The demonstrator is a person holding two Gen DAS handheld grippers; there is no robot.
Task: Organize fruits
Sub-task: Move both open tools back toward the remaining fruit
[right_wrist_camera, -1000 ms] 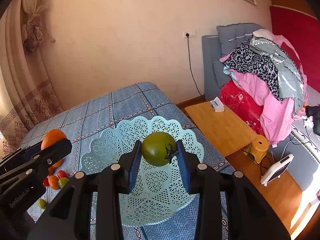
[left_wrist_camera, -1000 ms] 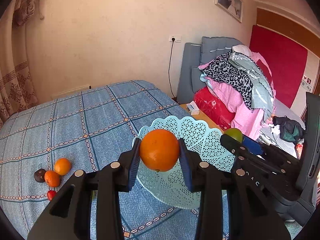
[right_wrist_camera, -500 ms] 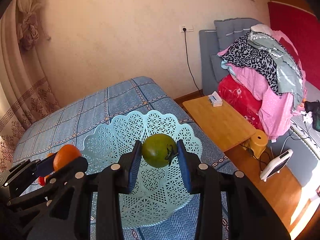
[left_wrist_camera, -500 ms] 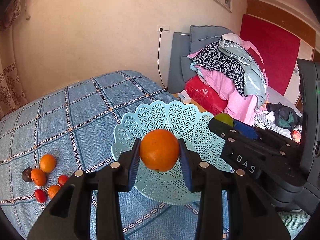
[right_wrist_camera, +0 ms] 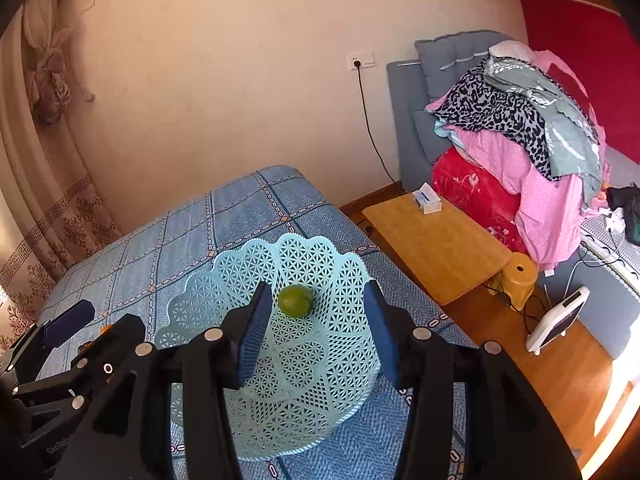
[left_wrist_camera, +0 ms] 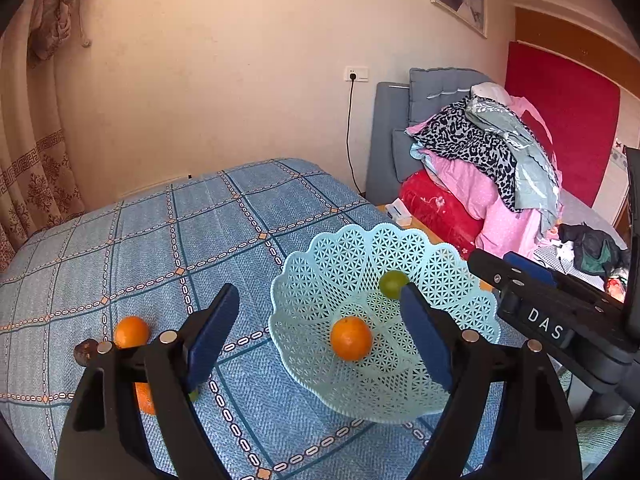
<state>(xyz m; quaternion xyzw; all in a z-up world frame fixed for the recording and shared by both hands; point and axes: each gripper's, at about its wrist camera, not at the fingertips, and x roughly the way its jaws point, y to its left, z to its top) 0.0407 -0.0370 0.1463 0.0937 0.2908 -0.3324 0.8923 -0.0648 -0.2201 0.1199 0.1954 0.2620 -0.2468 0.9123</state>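
Now both grippers' fingers gape wide, empty, over the scalloped basket (left_wrist_camera: 472,320) rim.

orange (left_wrist_camera: 351,338) in basket (left_wrist_camera: 320,264) | tomato (left_wrist_camera: 392,283) behind it

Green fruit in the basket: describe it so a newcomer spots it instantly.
On the blue patterned bedspread sits a pale turquoise lattice basket with a scalloped rim. Two round fruits lie in it; the green fruit is the smaller one toward the far side, the only one not orange.
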